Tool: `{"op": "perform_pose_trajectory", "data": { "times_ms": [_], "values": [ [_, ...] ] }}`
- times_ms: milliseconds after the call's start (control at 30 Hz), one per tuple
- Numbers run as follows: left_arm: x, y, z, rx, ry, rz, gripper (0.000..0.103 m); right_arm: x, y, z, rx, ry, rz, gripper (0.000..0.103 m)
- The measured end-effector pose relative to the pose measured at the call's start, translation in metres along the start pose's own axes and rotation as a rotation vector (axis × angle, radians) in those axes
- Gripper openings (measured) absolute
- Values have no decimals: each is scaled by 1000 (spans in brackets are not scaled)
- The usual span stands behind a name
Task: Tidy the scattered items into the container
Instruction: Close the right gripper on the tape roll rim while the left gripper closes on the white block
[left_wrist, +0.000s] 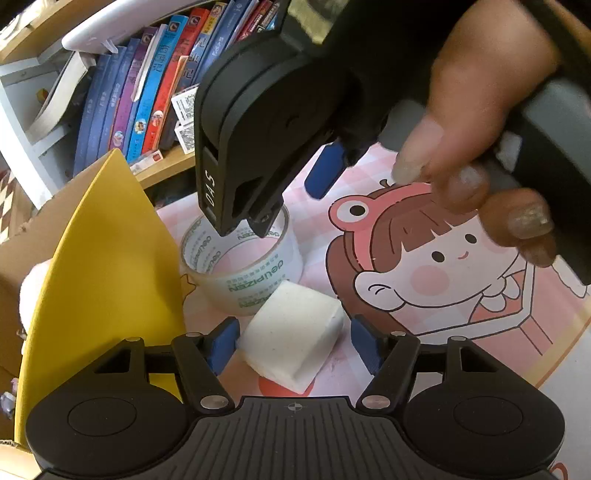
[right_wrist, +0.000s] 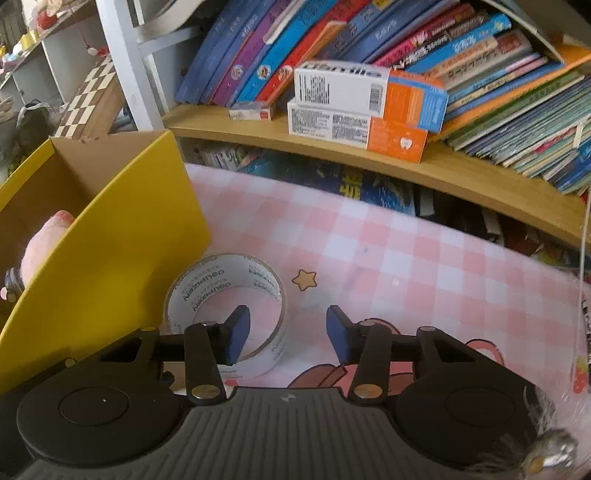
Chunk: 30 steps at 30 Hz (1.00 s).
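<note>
A white foam block lies on the pink mat between the blue pads of my left gripper; the pads stand just off its sides, so the gripper is open. Behind it sits a clear tape roll against the yellow cardboard box. My right gripper straddles the roll's near wall, with one pad inside the ring and the other pad outside. Neither pad touches the tape, so it is open.
A person's hand holds the right gripper. A pink soft toy lies in the box. Behind the mat a wooden shelf carries leaning books and two orange-and-white cartons.
</note>
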<state>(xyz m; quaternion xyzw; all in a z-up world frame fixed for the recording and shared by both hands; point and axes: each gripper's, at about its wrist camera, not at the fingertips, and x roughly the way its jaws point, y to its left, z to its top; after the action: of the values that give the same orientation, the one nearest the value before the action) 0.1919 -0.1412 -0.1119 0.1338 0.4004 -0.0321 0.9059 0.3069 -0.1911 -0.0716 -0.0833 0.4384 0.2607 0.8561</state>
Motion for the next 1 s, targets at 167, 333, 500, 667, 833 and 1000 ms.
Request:
{"op": "perform_pose_trajectory", "data": {
  "times_ms": [167,333,500,667,833,1000],
  "values": [
    [1,3,-1,-5,-2,-13,68,8,-2,0,11,24,6,34],
    [0,4,-2,-10,-2,-14,68,9,-5,-1,30,31,29,26],
    [7,-17,-2,-27,8,-19,68,4,-6,-2,33,27,38,11],
    [-6,-11,-6,-36,12,-39,65,-6,-11,-5,51,9,37,9],
    [-17,-6,-11,-26,1,-52,53,-18,-16,-9,65,-8,27,8],
    [-20,7,-9,-5,-6,-95,43,-30,-20,-15,79,-21,19,7]
  ]
}}
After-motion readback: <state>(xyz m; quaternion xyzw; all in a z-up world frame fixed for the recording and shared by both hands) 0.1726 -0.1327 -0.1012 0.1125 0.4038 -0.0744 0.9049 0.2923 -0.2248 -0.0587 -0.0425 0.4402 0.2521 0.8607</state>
